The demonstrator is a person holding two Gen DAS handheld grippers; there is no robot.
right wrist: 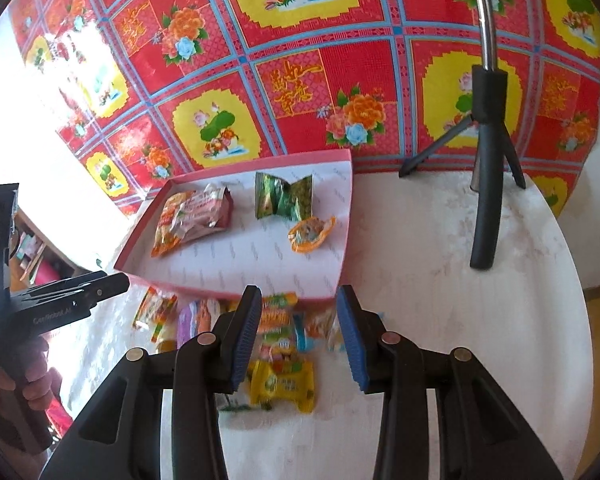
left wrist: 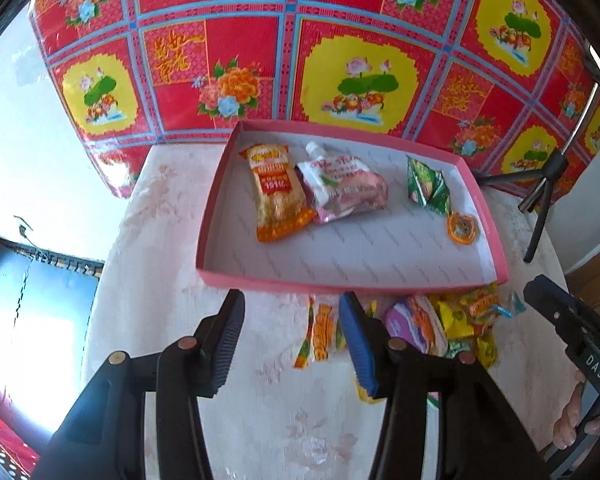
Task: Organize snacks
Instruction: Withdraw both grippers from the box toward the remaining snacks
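Observation:
A shallow pink tray (left wrist: 300,282) lies on the pale round table. In it are an orange packet (left wrist: 276,196), a pink spouted pouch (left wrist: 340,188), a green packet (left wrist: 426,186) and a small orange wrapper (left wrist: 462,230). A pile of loose snacks (left wrist: 440,320) sits on the table just in front of the tray. My left gripper (left wrist: 292,344) hovers open left of the pile, with an orange strip packet (left wrist: 320,332) beside its right finger. My right gripper (right wrist: 298,336) hangs open above the pile (right wrist: 284,320), over a yellow packet (right wrist: 282,386). Neither gripper holds anything.
A black tripod (right wrist: 488,160) stands on the table right of the tray (right wrist: 204,286). A red floral cloth (left wrist: 260,40) covers the wall behind. The table edge (right wrist: 572,280) curves away on the right. A hand (right wrist: 32,380) holds the left gripper's body at the left.

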